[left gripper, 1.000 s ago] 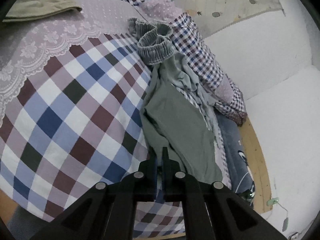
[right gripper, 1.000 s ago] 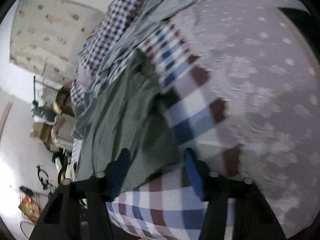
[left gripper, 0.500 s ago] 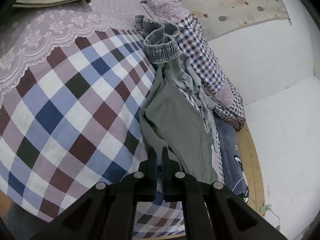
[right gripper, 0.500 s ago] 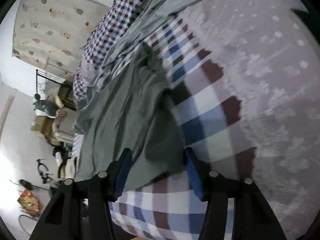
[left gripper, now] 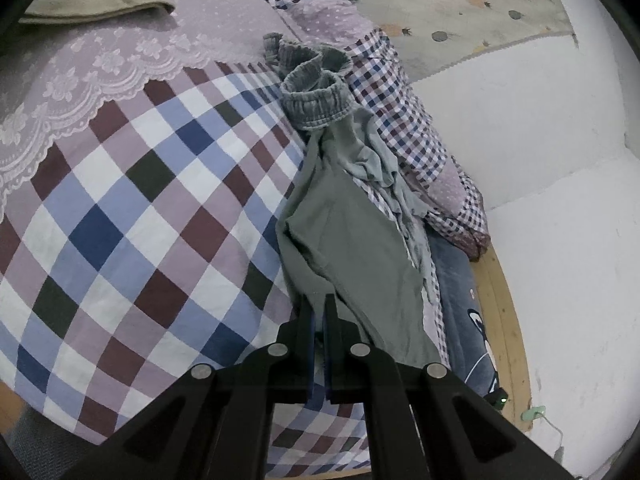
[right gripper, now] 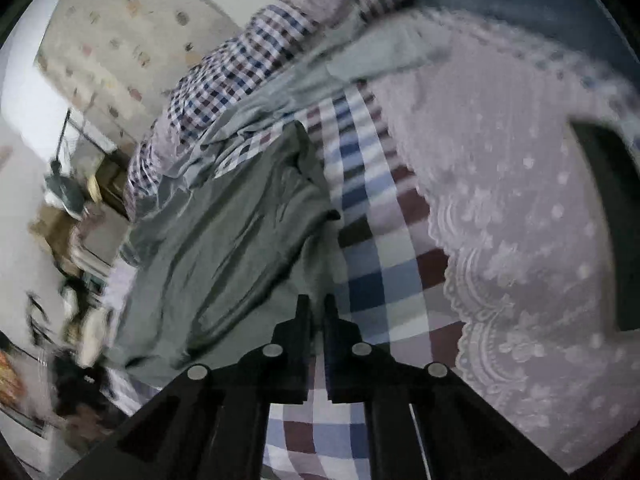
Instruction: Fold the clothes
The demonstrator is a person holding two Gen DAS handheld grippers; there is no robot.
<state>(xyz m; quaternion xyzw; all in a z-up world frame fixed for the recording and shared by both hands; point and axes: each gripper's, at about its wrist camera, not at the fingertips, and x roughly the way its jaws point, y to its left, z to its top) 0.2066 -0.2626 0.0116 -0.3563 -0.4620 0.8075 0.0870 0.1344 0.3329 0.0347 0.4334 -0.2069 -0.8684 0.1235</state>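
Both claws pinch the green garment [left gripper: 360,240] — left claw [left gripper: 319,300], right claw [right gripper: 316,300] — its length running along the bed's [left gripper: 132,216] edge.

The right tool [right gripper: 316,304] has its fingers nearly together, pinching the edge of the green garment [right gripper: 240,240] that lies crumpled on the checked bed [right gripper: 372,264].

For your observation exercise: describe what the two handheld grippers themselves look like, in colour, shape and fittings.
Both the left gripper and right gripper are matte black, with angular branching frames, round silver bolt heads and two narrow flat jaws. Blue inner pads line the jaws. No cables or sleeves show.
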